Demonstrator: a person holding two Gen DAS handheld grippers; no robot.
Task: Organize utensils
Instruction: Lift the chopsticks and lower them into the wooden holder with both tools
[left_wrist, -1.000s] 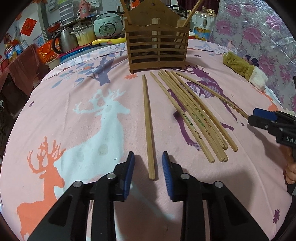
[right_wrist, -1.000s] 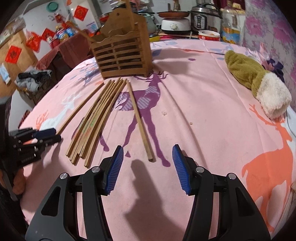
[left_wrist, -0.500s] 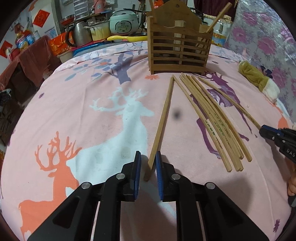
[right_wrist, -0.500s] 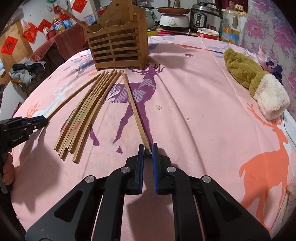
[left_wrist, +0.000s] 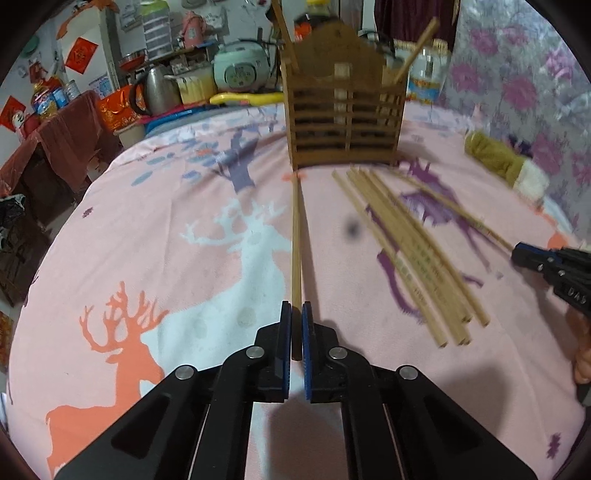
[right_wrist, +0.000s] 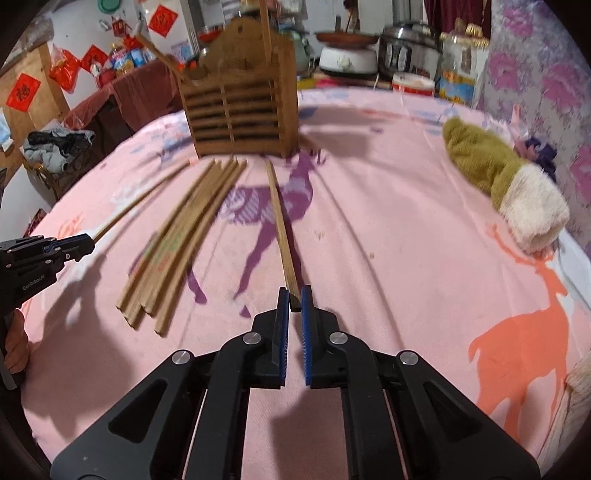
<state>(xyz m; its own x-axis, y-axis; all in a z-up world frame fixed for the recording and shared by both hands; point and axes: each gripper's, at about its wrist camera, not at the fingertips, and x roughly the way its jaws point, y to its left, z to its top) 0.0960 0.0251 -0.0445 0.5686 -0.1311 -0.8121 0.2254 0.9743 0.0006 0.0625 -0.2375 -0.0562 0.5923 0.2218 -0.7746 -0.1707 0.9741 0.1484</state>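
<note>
A slatted wooden utensil holder (left_wrist: 343, 122) (right_wrist: 240, 118) stands at the far side of the pink deer-print cloth, with a few chopsticks sticking up out of it. A bundle of several chopsticks (left_wrist: 406, 251) (right_wrist: 184, 236) lies in front of it. My left gripper (left_wrist: 296, 310) has its jaws closing, pads pressed on the near end of a single chopstick (left_wrist: 295, 236) that points at the holder. My right gripper (right_wrist: 294, 295) is likewise closing on the end of another chopstick (right_wrist: 280, 221). Each gripper shows in the other's view (left_wrist: 524, 254) (right_wrist: 85, 243).
An olive and white fuzzy glove (right_wrist: 506, 184) (left_wrist: 498, 158) lies at the right of the cloth. Behind the table stand a rice cooker (left_wrist: 240, 70), a kettle (left_wrist: 155, 88), pots and bottles. A dark cloth-covered stand (right_wrist: 103, 110) is at the left.
Both grippers went from open around a chopstick end to shut on it. The left one's chopstick swung from slanted to straight ahead, toward the holder.
</note>
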